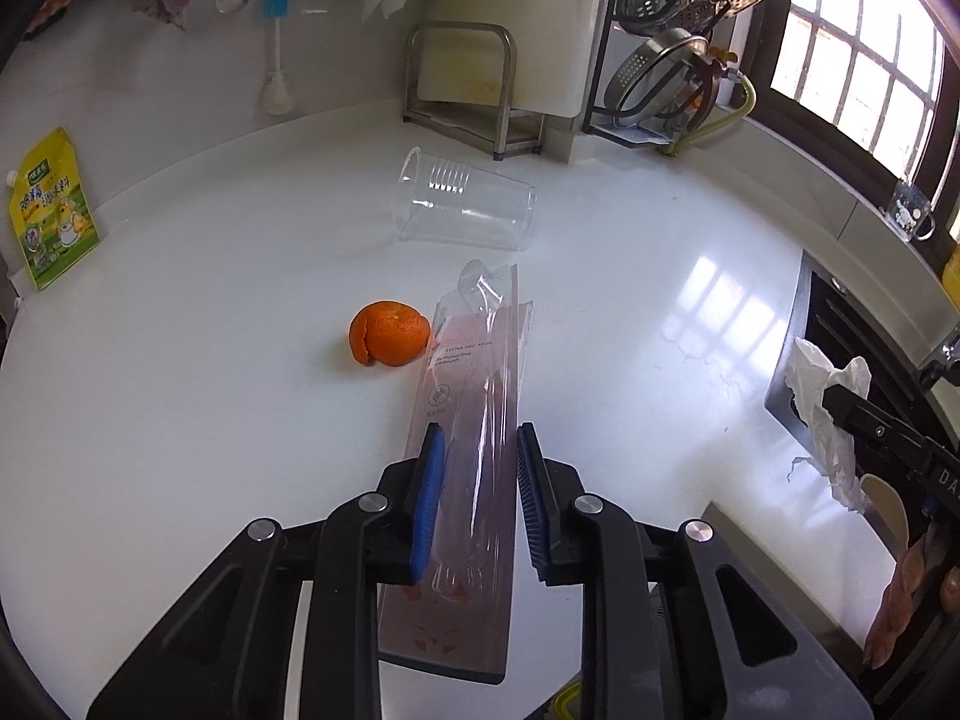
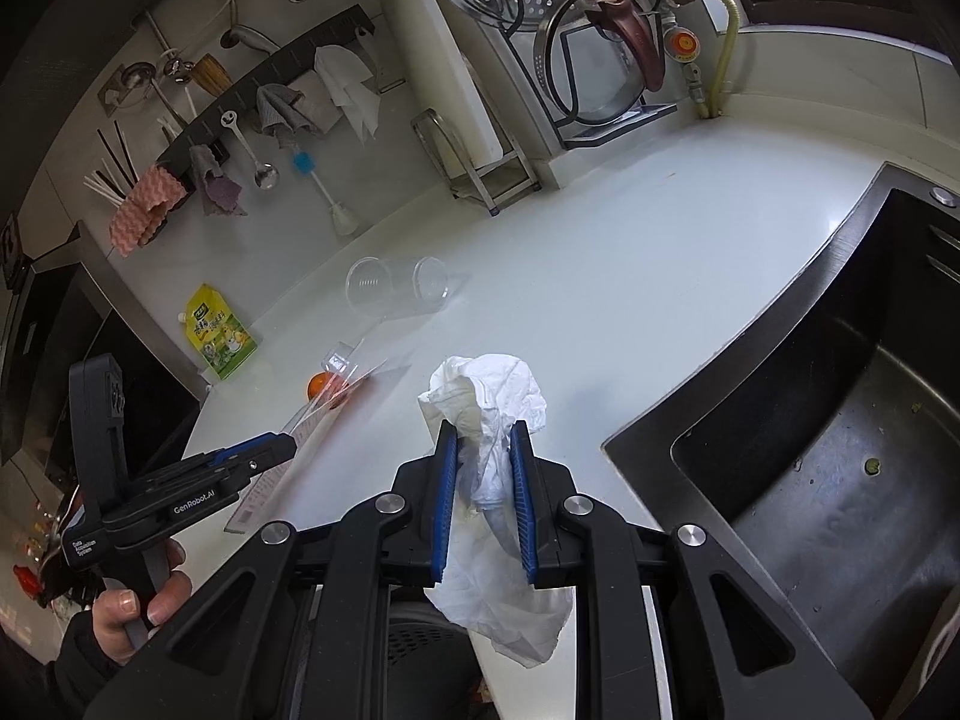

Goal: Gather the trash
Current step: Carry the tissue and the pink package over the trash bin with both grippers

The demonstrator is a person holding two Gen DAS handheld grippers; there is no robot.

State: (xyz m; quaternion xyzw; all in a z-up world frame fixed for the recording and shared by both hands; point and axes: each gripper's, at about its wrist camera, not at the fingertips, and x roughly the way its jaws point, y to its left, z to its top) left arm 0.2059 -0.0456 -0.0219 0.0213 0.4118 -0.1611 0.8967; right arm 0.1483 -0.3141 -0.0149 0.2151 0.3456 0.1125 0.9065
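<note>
Left gripper (image 1: 477, 456) pinching a long clear plastic toothbrush package (image 1: 465, 420), pink printed card backing, blister crumpled at the far end; it's between the blue pads (image 1: 429, 498) and sticks out ahead over the white countertop (image 1: 180, 420). Right gripper (image 2: 485, 450) clamped on a crumpled white tissue (image 2: 486, 390), wad bulging above the pads, tail hanging below.

Loose on the counter: an orange peel (image 1: 390, 341) curled into a near-ball, just left of the package's far end; a clear plastic cup (image 1: 465, 207) on its side further back, well clear of both grippers. Yellow seasoning pouch (image 1: 51, 210) leans on the wall at far left. Steel rack (image 1: 462, 90) and pot lids (image 1: 672, 60) by the back wall, black sink (image 2: 840, 420) to the right of the right gripper. Nothing between the grippers and the peel or cup.

Both grippers pitched down toward the counter. From the right wrist view, the left hand (image 2: 138, 606) wraps the left unit's handle, dark sleeve (image 2: 78, 660) at the wrist; left gripper sits off to the side, apart from the tissue
</note>
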